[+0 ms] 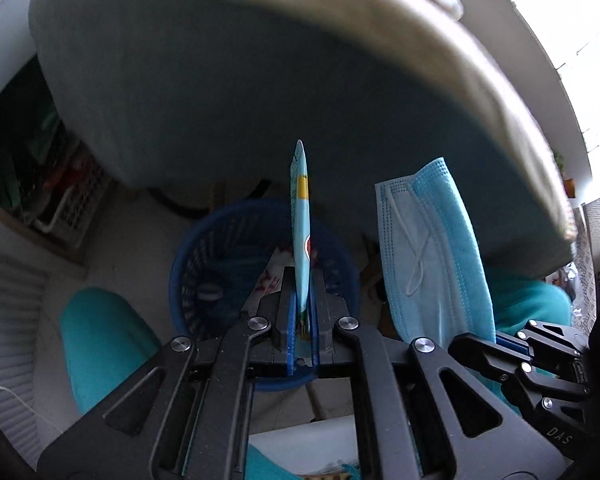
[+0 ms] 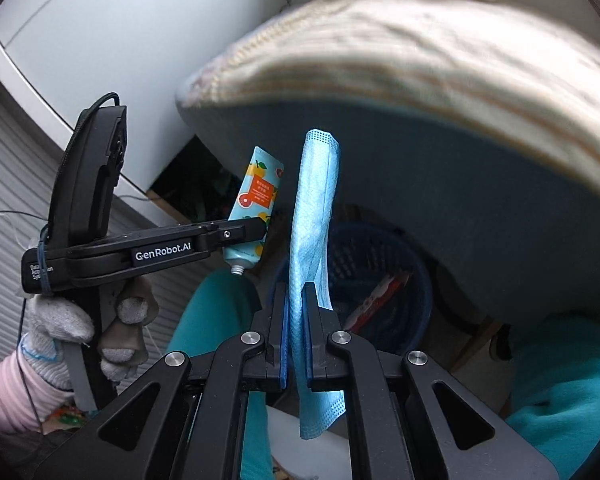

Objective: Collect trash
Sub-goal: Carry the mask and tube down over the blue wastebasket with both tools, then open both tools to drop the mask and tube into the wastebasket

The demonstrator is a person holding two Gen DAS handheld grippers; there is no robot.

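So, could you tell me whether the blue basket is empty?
Not empty: the blue basket already holds a red-and-white wrapper.

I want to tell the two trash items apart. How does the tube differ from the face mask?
The tube is a printed fruit pattern with a threaded neck; the face mask is plain blue fabric. The tube sits in the left tongs, the face mask in the right tongs. Both are held above the blue basket.
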